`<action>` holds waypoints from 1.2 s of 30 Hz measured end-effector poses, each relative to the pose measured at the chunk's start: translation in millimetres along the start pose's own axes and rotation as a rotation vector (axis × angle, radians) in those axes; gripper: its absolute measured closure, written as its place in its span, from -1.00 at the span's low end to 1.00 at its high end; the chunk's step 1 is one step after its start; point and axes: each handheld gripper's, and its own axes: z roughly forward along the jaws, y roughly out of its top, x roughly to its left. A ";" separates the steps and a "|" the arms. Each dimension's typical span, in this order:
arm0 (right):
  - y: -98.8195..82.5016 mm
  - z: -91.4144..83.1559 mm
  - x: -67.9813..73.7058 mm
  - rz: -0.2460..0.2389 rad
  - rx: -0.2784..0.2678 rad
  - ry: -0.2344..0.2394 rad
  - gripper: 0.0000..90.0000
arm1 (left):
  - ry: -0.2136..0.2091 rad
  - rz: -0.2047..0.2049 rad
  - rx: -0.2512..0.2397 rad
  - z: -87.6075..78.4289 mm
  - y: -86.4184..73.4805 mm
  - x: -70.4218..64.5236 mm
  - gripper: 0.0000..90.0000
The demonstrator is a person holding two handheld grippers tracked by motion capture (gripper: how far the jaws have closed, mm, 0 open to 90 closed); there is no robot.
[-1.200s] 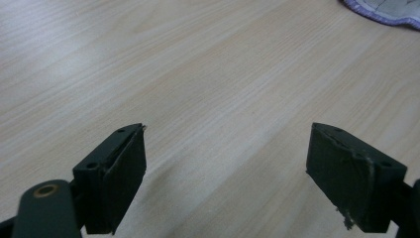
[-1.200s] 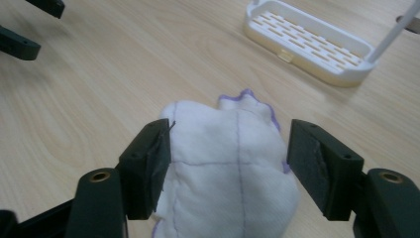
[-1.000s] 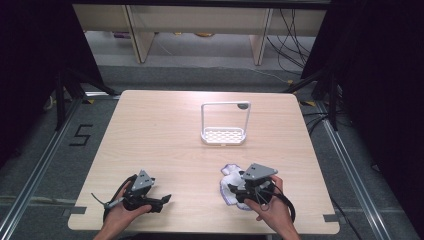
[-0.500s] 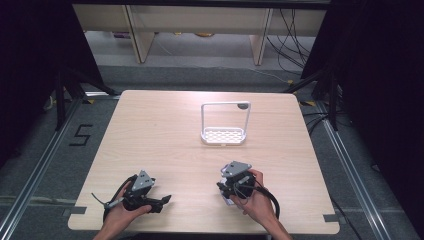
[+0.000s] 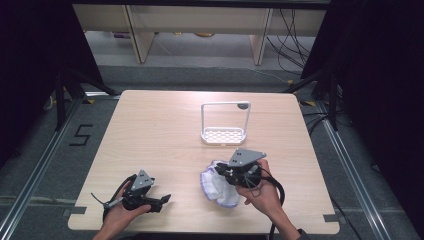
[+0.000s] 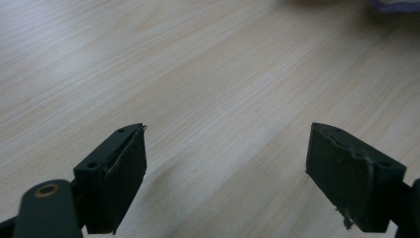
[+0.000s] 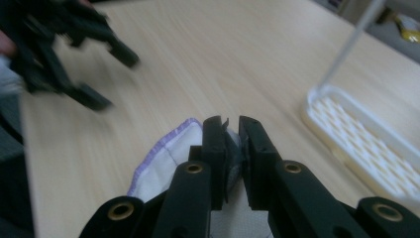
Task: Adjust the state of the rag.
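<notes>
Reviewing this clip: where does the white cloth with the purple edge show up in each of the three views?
High view: the cloth lies at lower centre, at the right gripper.
Left gripper view: a sliver of it at the top right corner.
Right gripper view: bottom centre, pinched between the jaws.
Shared landmark: the white rack, at centre in the high view, at the right edge in the right gripper view.

The high view is evenly lit from above: the tabletop (image 5: 165,135) is bright and pale, while the room at nine and three o'clock falls into near black. Shadows under the hands are short and soft. In the left gripper view, focus is soft, with a faint shadow on the wood between the jaws. In the right gripper view, the other gripper (image 7: 64,54) at ten o'clock is smeared by motion blur, and the white rack (image 7: 366,144) at three o'clock is out of focus.
</notes>
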 end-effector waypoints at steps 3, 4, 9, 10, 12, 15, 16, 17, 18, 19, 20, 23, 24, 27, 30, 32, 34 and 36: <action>20.8 -8.3 2.0 0.013 -0.100 0.089 0.84 | 0.014 0.006 0.005 -2.0 0.0 2.6 -0.65; 20.8 -8.3 2.0 0.013 -0.100 0.089 0.84 | 0.015 -0.004 -0.002 -2.2 0.2 2.9 -0.65; -3.0 6.7 -17.8 0.134 -0.100 0.169 0.83 | 0.006 -0.008 -0.010 -3.0 -0.3 3.4 -0.65; -15.5 11.8 -23.9 0.155 -0.067 0.145 0.83 | 0.006 -0.008 -0.010 -3.0 -0.3 3.4 -0.65; -41.3 21.6 -38.3 0.203 -0.001 0.126 0.82 | 0.005 -0.012 -0.012 -1.8 0.2 1.6 -0.65; -60.6 24.2 -51.2 0.262 0.031 0.119 0.81 | 0.003 -0.001 -0.007 -2.3 0.2 2.2 -0.65; -70.0 21.8 -59.6 0.282 0.040 0.099 0.78 | 0.003 -0.003 0.000 -2.6 0.7 2.3 -0.65; -70.0 21.8 -59.6 0.282 0.040 0.099 0.78 | 0.003 -0.003 0.000 -2.6 0.7 2.3 -0.65; -74.6 17.1 -63.5 0.338 0.047 0.118 0.71 | 0.005 -0.006 -0.003 -1.8 0.2 1.8 -0.65; -77.5 16.3 -67.6 0.319 0.040 0.116 0.67 | 0.005 -0.006 -0.003 -1.8 0.2 1.8 -0.65; -77.5 16.3 -67.6 0.319 0.040 0.116 0.67 | 0.005 -0.005 -0.006 -1.6 0.1 1.5 -0.65; -80.4 13.4 -68.1 0.342 0.060 0.090 0.37 | 0.005 0.001 -0.001 -2.0 0.3 0.6 -0.65; -73.6 8.7 -61.8 0.320 0.085 0.017 0.27 | 0.003 0.003 0.002 -1.9 0.4 0.3 -0.65; -59.7 3.8 -51.1 0.224 0.107 -0.029 0.18 | 0.001 -0.007 -0.004 -1.0 0.3 -0.3 -0.65; -44.9 2.2 -36.7 0.131 0.150 -0.097 0.13 | -0.003 0.010 0.004 -1.6 0.3 0.0 -0.65; -41.2 4.1 -29.9 0.102 0.231 -0.121 0.10 | -0.002 0.006 0.000 -1.5 0.2 -0.6 -0.65; -44.7 10.9 -27.4 0.099 0.258 -0.124 0.32 | -0.002 0.006 0.005 -1.3 0.5 -0.6 -0.65; -48.1 15.5 -28.7 0.060 0.294 -0.103 0.72 | -0.002 0.006 0.005 -1.1 0.5 -0.6 -0.65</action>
